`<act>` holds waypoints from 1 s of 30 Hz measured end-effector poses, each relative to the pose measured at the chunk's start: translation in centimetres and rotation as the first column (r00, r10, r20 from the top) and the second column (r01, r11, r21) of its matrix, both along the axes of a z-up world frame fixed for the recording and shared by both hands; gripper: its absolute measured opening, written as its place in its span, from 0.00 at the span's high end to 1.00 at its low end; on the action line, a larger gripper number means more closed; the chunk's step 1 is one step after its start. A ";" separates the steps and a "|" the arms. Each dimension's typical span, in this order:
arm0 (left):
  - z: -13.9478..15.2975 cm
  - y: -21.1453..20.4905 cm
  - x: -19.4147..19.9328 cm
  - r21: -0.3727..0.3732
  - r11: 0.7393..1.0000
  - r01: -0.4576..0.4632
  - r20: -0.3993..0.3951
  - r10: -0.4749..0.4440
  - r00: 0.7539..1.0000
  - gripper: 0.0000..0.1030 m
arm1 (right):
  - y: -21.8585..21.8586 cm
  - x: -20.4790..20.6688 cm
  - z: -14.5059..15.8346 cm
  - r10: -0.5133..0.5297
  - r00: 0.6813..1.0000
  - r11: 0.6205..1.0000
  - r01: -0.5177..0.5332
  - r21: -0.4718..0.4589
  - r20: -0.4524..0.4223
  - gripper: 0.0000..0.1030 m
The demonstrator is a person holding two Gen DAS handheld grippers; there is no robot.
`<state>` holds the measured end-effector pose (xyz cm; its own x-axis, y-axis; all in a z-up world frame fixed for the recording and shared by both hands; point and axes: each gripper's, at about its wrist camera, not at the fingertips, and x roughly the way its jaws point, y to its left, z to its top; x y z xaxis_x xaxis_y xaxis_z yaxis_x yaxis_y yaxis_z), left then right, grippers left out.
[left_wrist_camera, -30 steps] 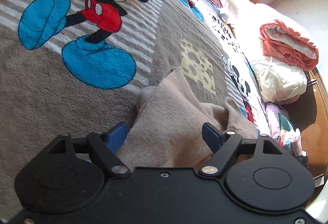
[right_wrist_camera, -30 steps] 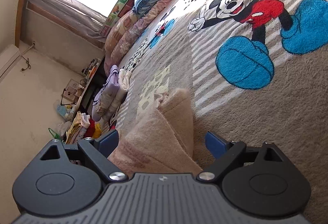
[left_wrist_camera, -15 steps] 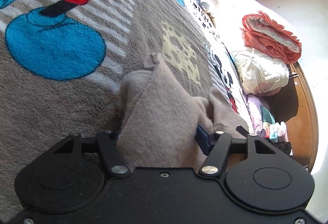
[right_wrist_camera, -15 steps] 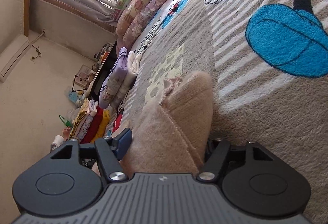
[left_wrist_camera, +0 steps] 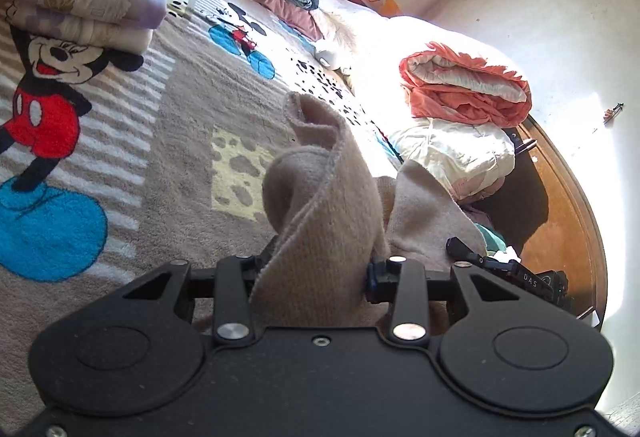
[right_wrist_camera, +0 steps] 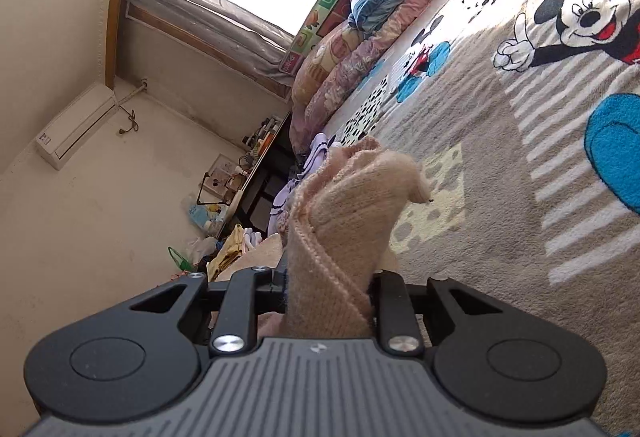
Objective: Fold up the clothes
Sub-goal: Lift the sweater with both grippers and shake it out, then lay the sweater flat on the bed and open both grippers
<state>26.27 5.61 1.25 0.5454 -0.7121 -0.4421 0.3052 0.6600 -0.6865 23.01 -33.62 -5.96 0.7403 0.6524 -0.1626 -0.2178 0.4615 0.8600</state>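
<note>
Above the cartoon-print blanket (left_wrist_camera: 168,141), both grippers' jaws are closing on the beige knit garment (left_wrist_camera: 320,237). The left gripper (left_wrist_camera: 312,273) and the right gripper (right_wrist_camera: 328,285) each pinch an edge, likely to lift it for folding.

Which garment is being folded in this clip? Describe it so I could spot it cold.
On the grey Mickey Mouse blanket covering the bed, look nearest the camera: a plain beige knit garment, bunched up between both closing grippers. Unlike the lilac folded stack and the coral bundle, it is unpatterned and unfolded.

Beige garment (left_wrist_camera: 320,237): soft matt knit, ribbed edge; blanket (left_wrist_camera: 168,141): fuzzy plush pile; left gripper (left_wrist_camera: 312,273) matt black plastic, shiny metal rivets; bed frame (left_wrist_camera: 568,221): glossy varnished wood.
</note>
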 end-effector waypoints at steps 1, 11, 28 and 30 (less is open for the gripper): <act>0.8 -0.2 0.7 -0.001 1.000 -0.006 0.013 0.006 1.000 0.64 | -0.2 0.3 0.9 -0.006 1.000 1.000 0.006 -0.002 0.018 0.77; 3.5 -2.4 8.6 0.023 0.998 -0.053 0.099 0.050 0.994 0.64 | -2.0 7.7 5.8 -0.076 0.993 0.996 0.081 -0.050 0.090 0.77; -4.3 -2.4 16.4 0.233 0.950 -0.208 -0.059 0.228 0.972 0.38 | -2.5 16.8 -2.7 -0.215 0.964 0.964 0.185 -0.189 -0.153 0.45; -3.7 -2.0 15.4 0.312 0.914 -0.258 0.014 0.267 0.964 0.33 | -3.1 16.8 -3.0 -0.231 0.954 0.961 0.193 -0.199 -0.191 0.28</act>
